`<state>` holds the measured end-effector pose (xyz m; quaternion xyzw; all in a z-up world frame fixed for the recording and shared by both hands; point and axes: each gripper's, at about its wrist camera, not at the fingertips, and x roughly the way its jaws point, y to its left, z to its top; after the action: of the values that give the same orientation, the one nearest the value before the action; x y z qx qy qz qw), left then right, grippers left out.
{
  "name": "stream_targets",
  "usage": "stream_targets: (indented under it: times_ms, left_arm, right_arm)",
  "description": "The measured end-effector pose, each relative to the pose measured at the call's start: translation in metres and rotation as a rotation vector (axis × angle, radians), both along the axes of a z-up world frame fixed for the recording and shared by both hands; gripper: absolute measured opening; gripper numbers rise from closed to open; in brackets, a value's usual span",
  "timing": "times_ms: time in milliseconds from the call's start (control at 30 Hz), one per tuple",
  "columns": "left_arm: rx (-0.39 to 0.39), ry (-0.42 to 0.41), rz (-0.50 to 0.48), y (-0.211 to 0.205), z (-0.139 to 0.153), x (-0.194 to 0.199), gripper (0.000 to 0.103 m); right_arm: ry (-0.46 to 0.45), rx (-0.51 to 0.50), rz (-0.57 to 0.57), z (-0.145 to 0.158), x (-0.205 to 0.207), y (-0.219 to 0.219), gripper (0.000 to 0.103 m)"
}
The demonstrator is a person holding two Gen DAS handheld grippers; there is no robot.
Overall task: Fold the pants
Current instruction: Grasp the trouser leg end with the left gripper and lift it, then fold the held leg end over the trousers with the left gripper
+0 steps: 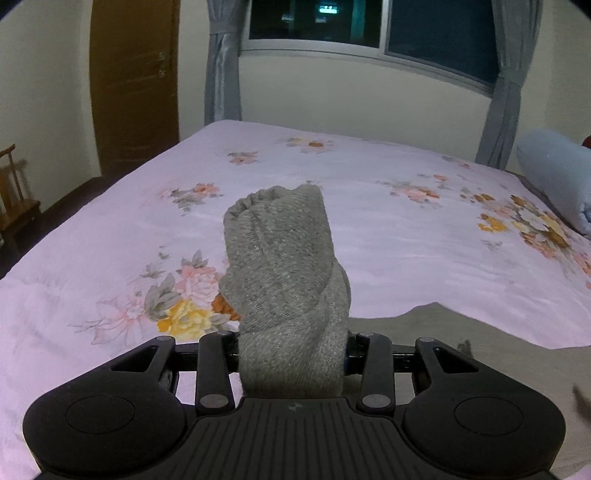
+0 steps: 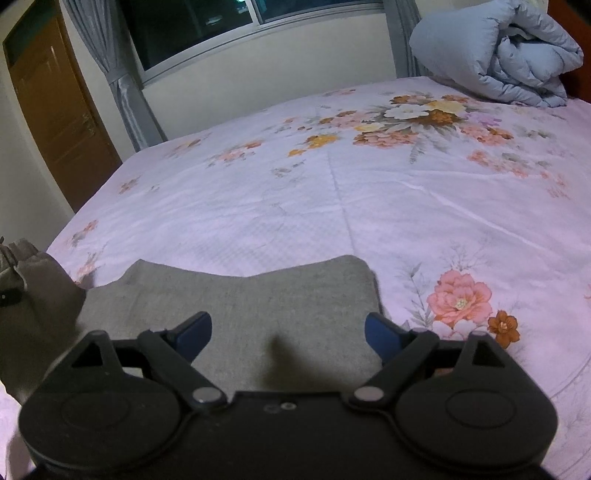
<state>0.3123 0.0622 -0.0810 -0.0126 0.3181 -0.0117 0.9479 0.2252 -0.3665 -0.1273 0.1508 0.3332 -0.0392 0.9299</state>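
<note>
The grey pants [image 1: 284, 266] are bunched and twisted in my left gripper [image 1: 291, 354], which is shut on them and holds the bundle up above the floral bed sheet [image 1: 388, 229]. The cuff end sticks up ahead of the fingers, and the fabric hides the fingertips. More of the pants lies flat at the lower right [image 1: 461, 332]. In the right wrist view my right gripper [image 2: 288, 330] stands open just over the flat grey pants [image 2: 258, 291], blue pads wide apart with nothing pinched. At the left edge the lifted part of the pants [image 2: 40, 295] rises off the bed.
A rolled light-blue duvet [image 2: 498, 51] lies at the bed's far right corner. Pink floral sheet [image 2: 369, 203] stretches beyond the pants. A brown door [image 1: 133, 81], a wooden chair [image 1: 14, 199] and a curtained window [image 1: 369, 26] stand past the bed.
</note>
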Motion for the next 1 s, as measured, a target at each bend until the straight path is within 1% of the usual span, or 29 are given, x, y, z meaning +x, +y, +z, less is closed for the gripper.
stream_targets:
  times_ms: [100, 267, 400, 467, 533, 667, 700, 733, 833, 867, 933, 1000]
  left_arm:
    - [0.035, -0.021, -0.054, -0.021, 0.007, 0.000, 0.039]
    - [0.103, -0.066, -0.187, -0.078, 0.021, 0.000, 0.039]
    - [0.145, -0.094, -0.300, -0.132, 0.030, -0.004, 0.039]
    - [0.183, -0.111, -0.361, -0.163, 0.031, -0.010, 0.039]
    - [0.236, -0.138, -0.429, -0.196, 0.030, -0.020, 0.039]
    - [0.320, -0.158, -0.568, -0.256, 0.016, -0.044, 0.038]
    - [0.359, -0.155, -0.599, -0.271, 0.011, -0.052, 0.038]
    - [0.428, -0.164, -0.637, -0.288, 0.001, -0.063, 0.038]
    - [0.557, -0.174, -0.715, -0.321, -0.030, -0.086, 0.038]
    - [0.574, -0.176, -0.720, -0.329, -0.038, -0.093, 0.039]
    - [0.569, -0.188, -0.726, -0.339, -0.046, -0.105, 0.038]
    - [0.573, -0.223, -0.730, -0.347, -0.045, -0.116, 0.038]
  right_arm:
    - [-0.009, 0.014, -0.030, -0.001, -0.003, -0.011, 0.084]
    - [-0.019, 0.041, -0.080, 0.000, -0.013, -0.034, 0.084]
    - [-0.023, 0.045, -0.110, 0.002, -0.022, -0.055, 0.084]
    - [-0.023, 0.046, -0.117, 0.003, -0.025, -0.061, 0.084]
    - [-0.025, 0.054, -0.136, 0.004, -0.032, -0.076, 0.084]
    - [-0.029, 0.066, -0.161, 0.004, -0.042, -0.096, 0.084]
    - [-0.029, 0.068, -0.166, 0.004, -0.045, -0.100, 0.084]
    - [-0.029, 0.069, -0.172, 0.004, -0.048, -0.105, 0.084]
    - [-0.025, 0.074, -0.184, 0.001, -0.054, -0.118, 0.084]
    - [-0.020, 0.078, -0.183, -0.001, -0.055, -0.121, 0.084]
    - [-0.015, 0.081, -0.180, -0.003, -0.056, -0.123, 0.084]
    - [-0.007, 0.079, -0.186, -0.008, -0.059, -0.129, 0.084]
